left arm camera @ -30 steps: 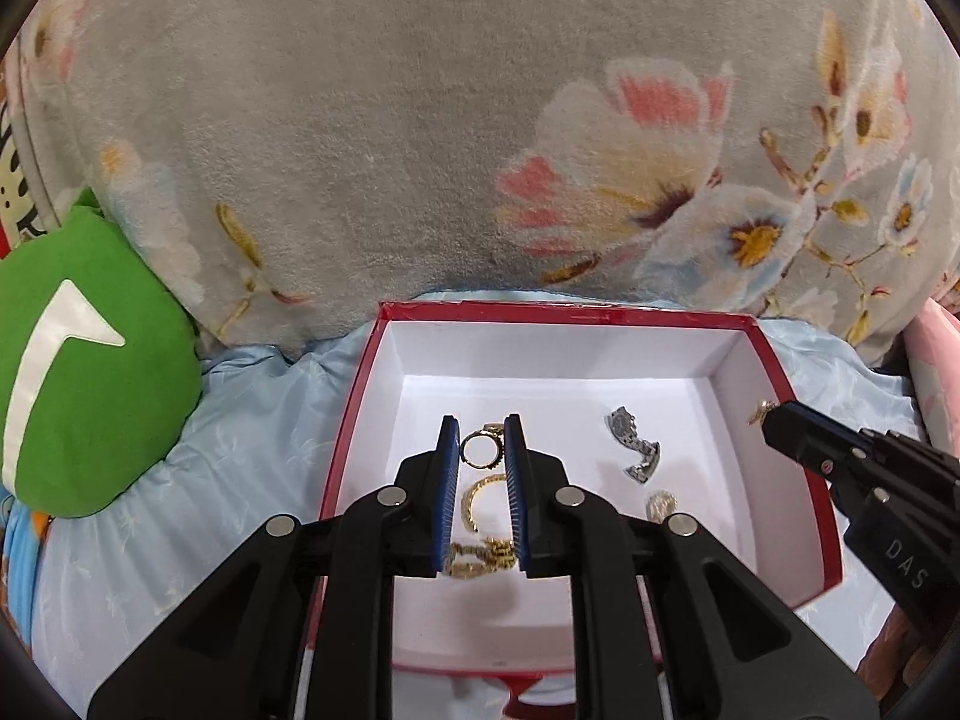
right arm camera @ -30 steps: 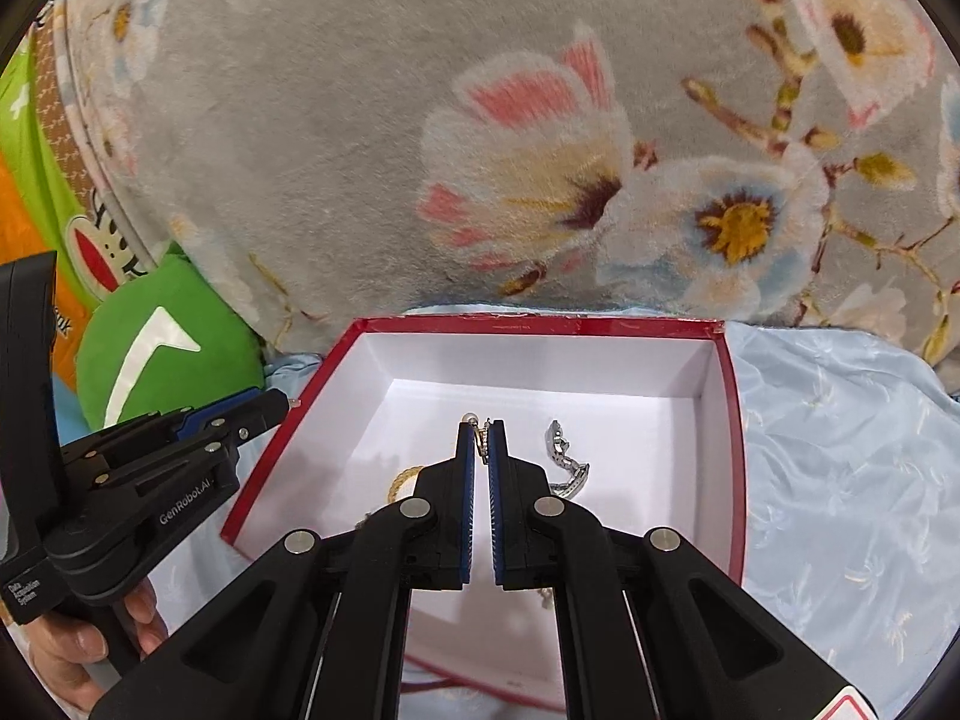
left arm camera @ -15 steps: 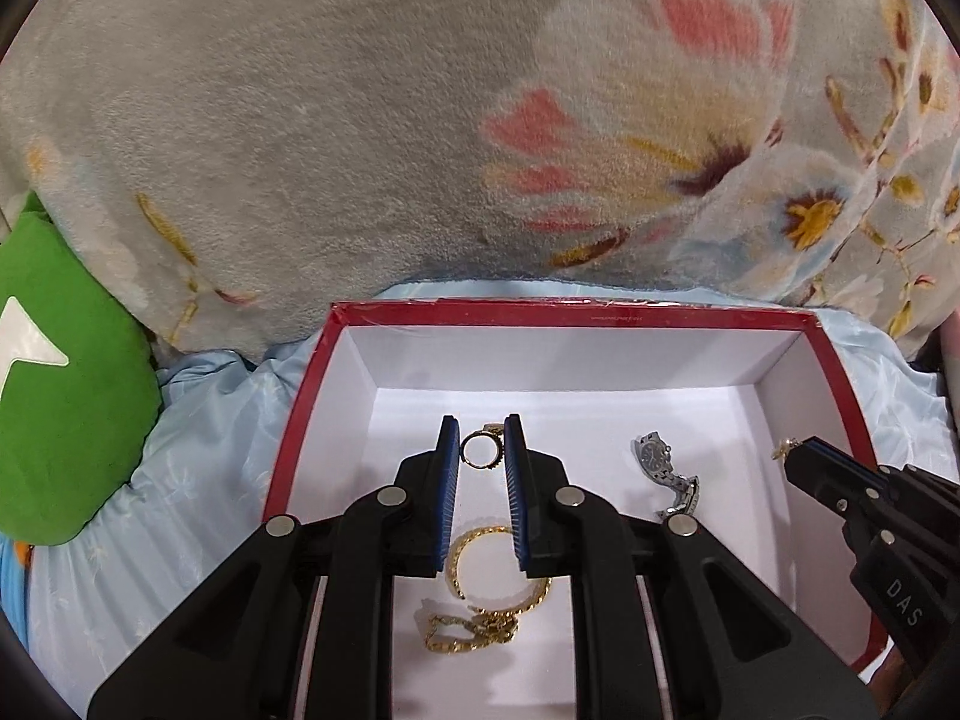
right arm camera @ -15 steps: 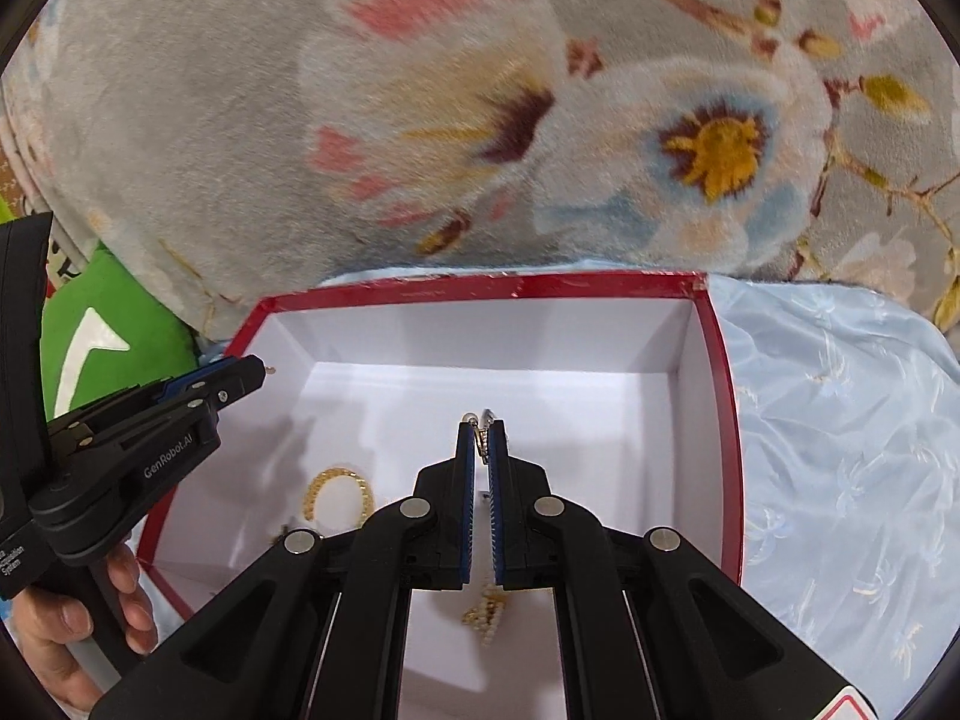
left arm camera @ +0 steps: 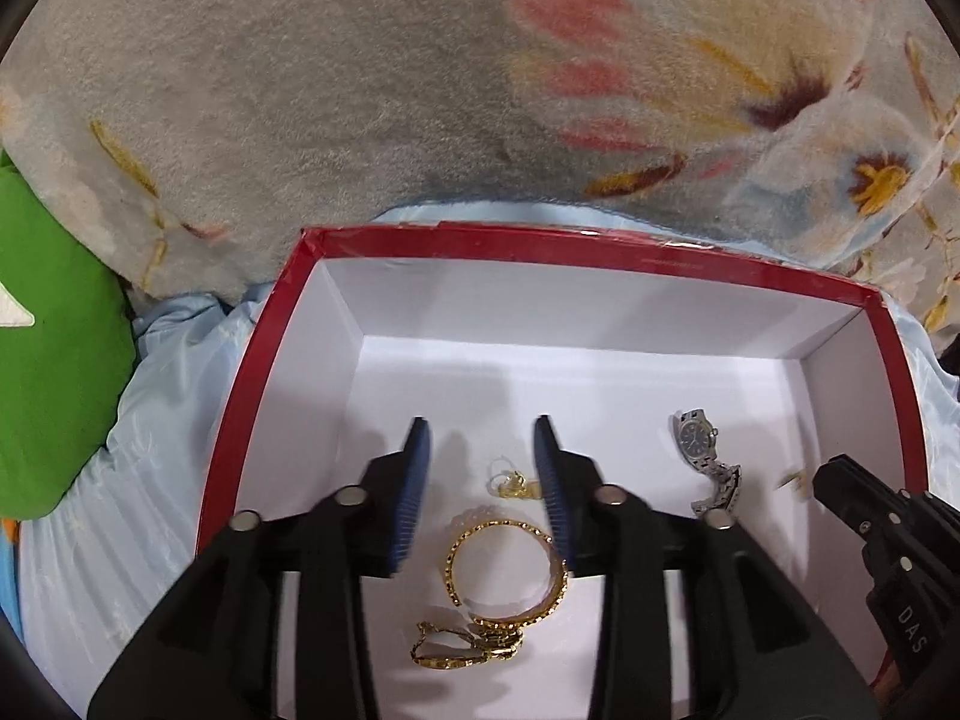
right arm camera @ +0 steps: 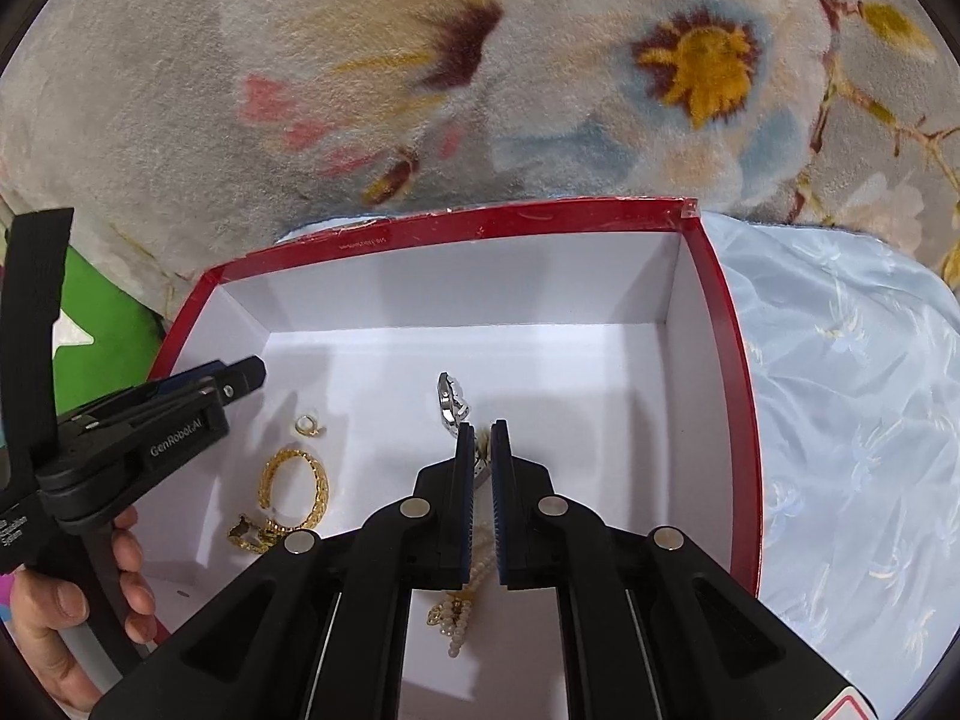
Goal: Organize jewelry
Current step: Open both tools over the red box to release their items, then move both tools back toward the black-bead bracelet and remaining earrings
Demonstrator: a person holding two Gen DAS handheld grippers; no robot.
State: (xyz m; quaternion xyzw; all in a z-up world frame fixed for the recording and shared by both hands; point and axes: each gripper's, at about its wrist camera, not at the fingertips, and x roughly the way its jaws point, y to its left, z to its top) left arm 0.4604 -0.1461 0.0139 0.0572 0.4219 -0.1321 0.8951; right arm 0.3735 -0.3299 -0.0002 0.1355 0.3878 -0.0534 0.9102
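A red box with white insides sits on a light blue sheet. Behind it is a big fluffy grey blanket with flowers on it. A green pillow lies to the left of the box.

Inside the box are a gold bangle, a gold chain touching the bangle, a silver watch and a small gold ring.

The left tongs are opening. The small gold ring lies on the box floor between the two blue tips, and neither tip presses on it. The bangle lies just below the ring.

The right tongs are over the middle of the box, with only a thin gap between the tips. A pearl string runs up into that gap, but I cannot tell if it is pinched. The watch lies just past the tips. A hand holds the left tongs.
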